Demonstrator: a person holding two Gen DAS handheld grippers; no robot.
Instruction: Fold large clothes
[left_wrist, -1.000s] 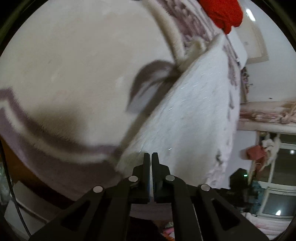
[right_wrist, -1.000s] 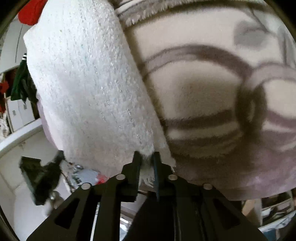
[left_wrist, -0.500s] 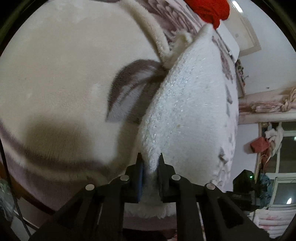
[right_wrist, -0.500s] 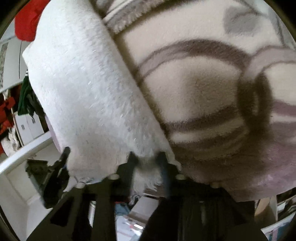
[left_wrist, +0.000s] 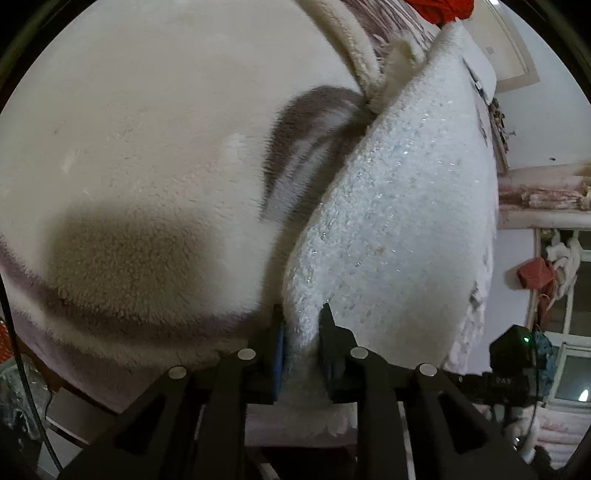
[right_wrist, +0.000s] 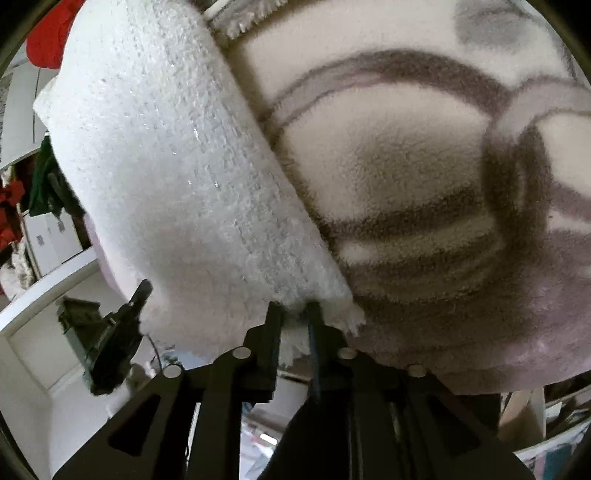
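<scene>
A fuzzy white knit garment with glittery threads (left_wrist: 399, 221) lies on a cream and purple-grey patterned plush blanket (left_wrist: 155, 155). My left gripper (left_wrist: 301, 325) is shut on the garment's near edge, with cloth bunched between its jaws. In the right wrist view the same garment (right_wrist: 177, 162) fills the left side, on the blanket (right_wrist: 424, 177). My right gripper (right_wrist: 293, 317) is shut on its frayed corner. Both hold the near hem at the blanket's edge.
A red cloth (left_wrist: 439, 9) lies at the far end of the bed, also visible in the right wrist view (right_wrist: 48, 40). A window and hanging clothes (left_wrist: 546, 273) are to the right. Shelves (right_wrist: 40, 236) and the other black gripper (right_wrist: 110, 332) are at left.
The left jaws, closed flat together earlier, have taken the garment's edge between them and the camera has moved closer. The right gripper keeps its grip and has shifted slightly.
</scene>
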